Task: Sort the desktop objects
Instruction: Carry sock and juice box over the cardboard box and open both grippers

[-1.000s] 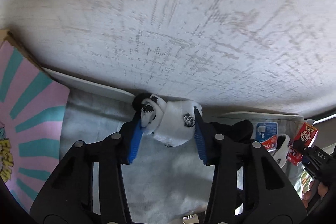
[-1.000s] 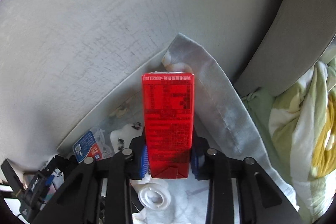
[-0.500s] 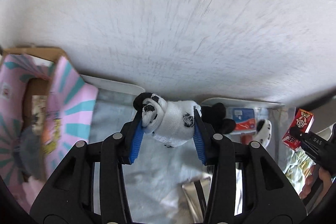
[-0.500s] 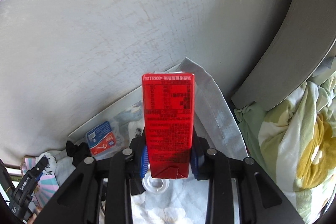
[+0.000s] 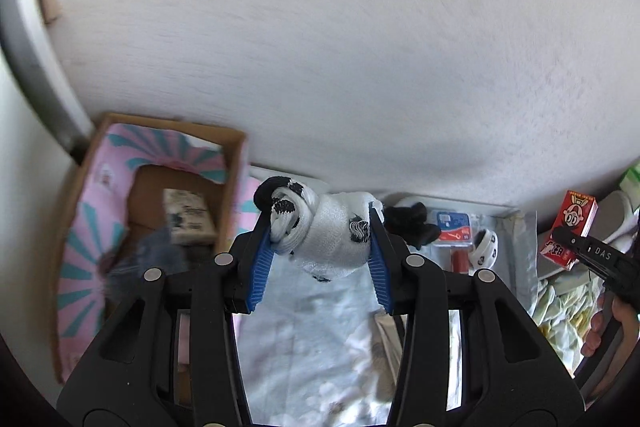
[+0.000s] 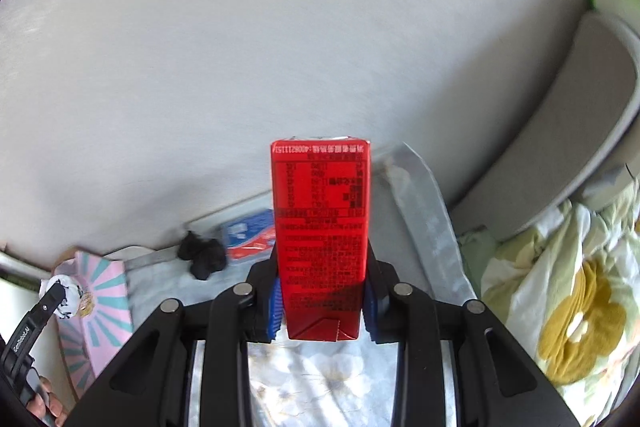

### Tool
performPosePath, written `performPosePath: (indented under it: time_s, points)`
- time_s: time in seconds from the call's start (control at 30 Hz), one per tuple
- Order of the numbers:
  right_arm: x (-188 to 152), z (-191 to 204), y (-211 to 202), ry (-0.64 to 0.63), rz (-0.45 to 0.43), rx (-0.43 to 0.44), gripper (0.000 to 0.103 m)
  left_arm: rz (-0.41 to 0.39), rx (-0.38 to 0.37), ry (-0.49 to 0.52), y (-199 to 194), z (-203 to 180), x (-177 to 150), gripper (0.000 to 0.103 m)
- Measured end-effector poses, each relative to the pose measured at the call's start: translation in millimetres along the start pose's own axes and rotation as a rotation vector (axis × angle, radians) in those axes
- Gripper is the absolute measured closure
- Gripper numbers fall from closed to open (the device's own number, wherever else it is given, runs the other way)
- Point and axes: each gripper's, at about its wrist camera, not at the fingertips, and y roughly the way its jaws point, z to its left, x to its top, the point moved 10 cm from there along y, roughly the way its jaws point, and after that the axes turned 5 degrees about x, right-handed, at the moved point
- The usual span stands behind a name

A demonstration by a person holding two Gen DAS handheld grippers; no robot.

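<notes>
We have the left gripper (image 5: 320, 255) with jaws clamped on a rolled white sock (image 5: 332, 231), held above the cloth-covered tabletop (image 5: 304, 339) near its far edge, just right of the open cardboard box (image 5: 160, 195) with the pink-teal liner. Right gripper (image 6: 322, 303) has jaws clamped on the lower part of an upright red carton (image 6: 322, 227), raised over the tabletop's right side. A black sock (image 5: 412, 223) and blue packet (image 5: 452, 223) lie along the far edge by the wall.
</notes>
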Motion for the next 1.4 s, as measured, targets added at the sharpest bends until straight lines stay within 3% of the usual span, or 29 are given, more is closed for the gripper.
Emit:
performPosePath:
  time_s: [0.27, 0.5, 0.63, 0.87, 1.13, 1.4]
  points:
    - [3, 82, -10, -0.171, 0.001, 0.117, 0.074, -0.068, 0.053, -0.036, -42, 48, 4, 0.064]
    - [-11, 198, -15, -0.386, 0.029, 0.22, 0.074, -0.099, 0.104, -0.037, -65, 79, -1, 0.064]
    - [-33, 254, -16, -0.504, 0.065, 0.294, 0.074, -0.104, 0.151, -0.06, -71, 100, -7, 0.064]
    - [-84, 332, -6, -0.659, 0.158, 0.387, 0.074, -0.047, 0.179, -0.093, -68, 131, -36, 0.064]
    - [-141, 378, 7, -0.808, 0.262, 0.424, 0.074, 0.03, 0.213, -0.097, -61, 156, -65, 0.064]
    - [-176, 396, 25, -0.884, 0.347, 0.404, 0.074, 0.119, 0.225, -0.071, -42, 165, -89, 0.064]
